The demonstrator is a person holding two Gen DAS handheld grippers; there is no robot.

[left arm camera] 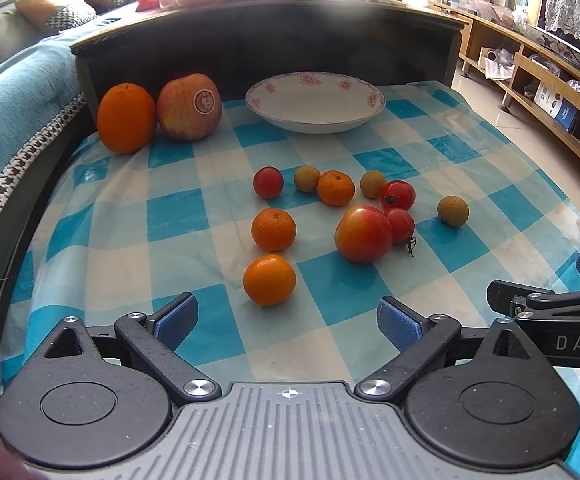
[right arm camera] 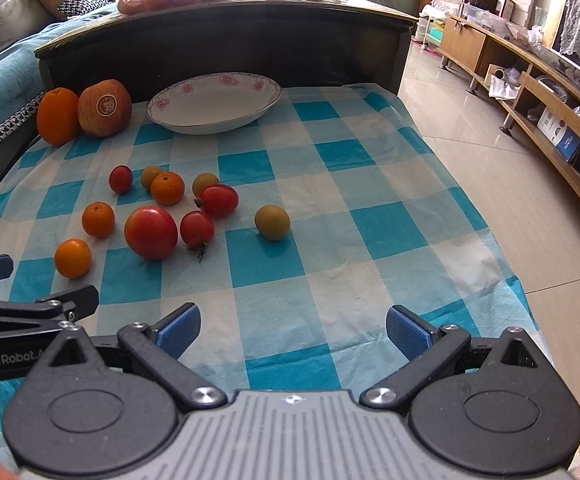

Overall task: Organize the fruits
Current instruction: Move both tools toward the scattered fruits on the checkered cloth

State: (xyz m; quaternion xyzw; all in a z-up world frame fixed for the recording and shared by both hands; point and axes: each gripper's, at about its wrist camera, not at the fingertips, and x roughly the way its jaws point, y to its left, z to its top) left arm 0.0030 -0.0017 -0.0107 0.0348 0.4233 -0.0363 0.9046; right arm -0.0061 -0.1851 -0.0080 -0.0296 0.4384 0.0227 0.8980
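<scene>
A white floral bowl (left arm camera: 315, 120) (right arm camera: 214, 122) stands empty at the back of the checked cloth. Left of it sit a large orange (left arm camera: 126, 118) (right arm camera: 57, 116) and an apple (left arm camera: 189, 107) (right arm camera: 104, 108) with a sticker. Mid-cloth lie several small fruits: mandarins (left arm camera: 269, 280) (right arm camera: 73, 258), a big tomato (left arm camera: 364, 233) (right arm camera: 151, 232), cherry tomatoes (left arm camera: 397, 195) (right arm camera: 218, 200) and brownish longans (left arm camera: 453, 210) (right arm camera: 272, 222). My left gripper (left arm camera: 288, 322) is open, just short of the nearest mandarin. My right gripper (right arm camera: 293, 330) is open over bare cloth, right of the fruits.
The blue-and-white cloth (left arm camera: 130, 220) (right arm camera: 370, 220) covers a low table that ends at a dark wooden board (left arm camera: 266, 40) behind. A sofa with a teal blanket (left arm camera: 14, 92) lies left. Tiled floor (right arm camera: 470, 128) and wooden shelving (right arm camera: 550, 100) are on the right.
</scene>
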